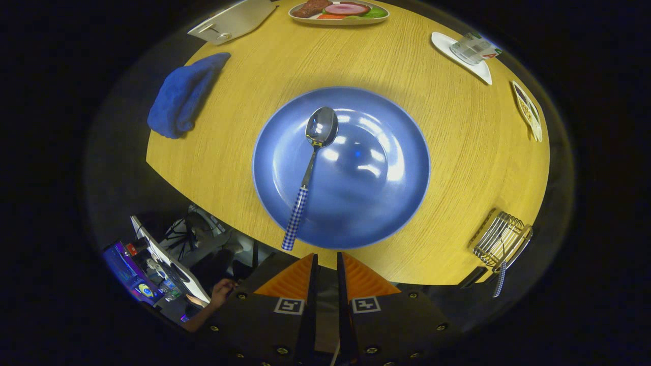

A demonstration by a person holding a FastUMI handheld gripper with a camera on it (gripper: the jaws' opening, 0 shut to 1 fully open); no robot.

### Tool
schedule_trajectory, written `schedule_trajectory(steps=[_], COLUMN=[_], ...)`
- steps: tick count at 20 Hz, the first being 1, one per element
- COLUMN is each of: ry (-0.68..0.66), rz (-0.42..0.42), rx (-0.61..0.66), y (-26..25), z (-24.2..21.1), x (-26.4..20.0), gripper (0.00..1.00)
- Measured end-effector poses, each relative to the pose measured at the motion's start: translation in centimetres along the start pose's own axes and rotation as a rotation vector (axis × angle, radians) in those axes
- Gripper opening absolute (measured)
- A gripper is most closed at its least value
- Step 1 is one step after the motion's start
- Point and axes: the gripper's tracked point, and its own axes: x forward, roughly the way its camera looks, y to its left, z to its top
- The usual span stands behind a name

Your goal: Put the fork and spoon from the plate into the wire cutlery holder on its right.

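Note:
A spoon [310, 168] with a blue-and-white checked handle lies on the blue plate [391, 168] in the middle of the round wooden table [457, 152]. Its bowl points away from me and its handle end reaches over the plate's near rim. My gripper [326, 256] hovers high above the plate's near edge, with the spoon's handle just ahead and to the left of the fingers. The fingers stand close together with nothing between them. To the plate's right, near the table edge, is the wire cutlery holder [501, 239]. A checked-handled utensil [500, 279] sticks out of it.
A blue cloth [180, 99] lies left of the plate. Beyond it are a dish of food [338, 11], a white board [231, 21], a white dish with a glass [470, 50] and a small dish [528, 111]. A person's hand [221, 294] and screens [137, 274] are below the table.

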Motion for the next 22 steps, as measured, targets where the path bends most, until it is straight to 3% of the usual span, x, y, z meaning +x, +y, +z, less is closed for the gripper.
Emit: schedule_trajectory(steps=[22], ry=[0.013], rz=[-0.020], rx=[0.020], y=[3.2], z=[3.7], x=[3.1], gripper=[0.20])
